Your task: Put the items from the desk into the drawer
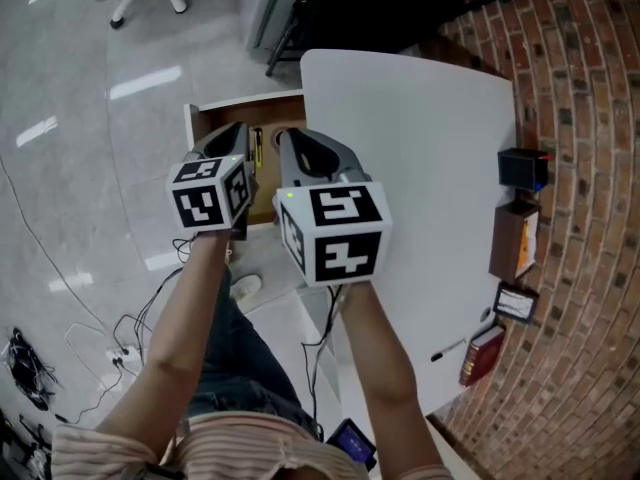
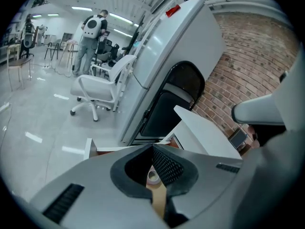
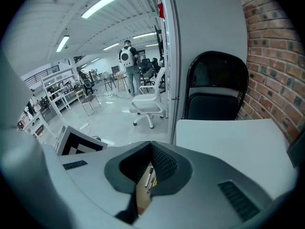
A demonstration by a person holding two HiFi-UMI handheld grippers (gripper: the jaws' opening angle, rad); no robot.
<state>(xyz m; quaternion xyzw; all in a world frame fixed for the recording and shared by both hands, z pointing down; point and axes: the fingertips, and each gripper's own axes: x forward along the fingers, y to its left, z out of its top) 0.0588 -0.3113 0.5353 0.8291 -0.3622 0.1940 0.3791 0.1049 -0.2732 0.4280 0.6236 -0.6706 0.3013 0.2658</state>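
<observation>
Clenched empty, left gripper (image 1: 238,130) and right gripper (image 1: 291,138) hover over the open wooden drawer (image 1: 215,116).
A white desk (image 1: 420,118) against red brick wall (image 1: 590,68), glossy grey floor (image 1: 90,118); black box (image 1: 523,169), brown carton (image 1: 514,239), red book (image 1: 482,354) along the wall.

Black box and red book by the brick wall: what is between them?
In the head view, a brown cardboard box and a small black-framed card lie between them.

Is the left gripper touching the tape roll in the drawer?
Apart. The left gripper view shows the left gripper shut and empty, with the tape roll lying small on the drawer floor well below it.
</observation>
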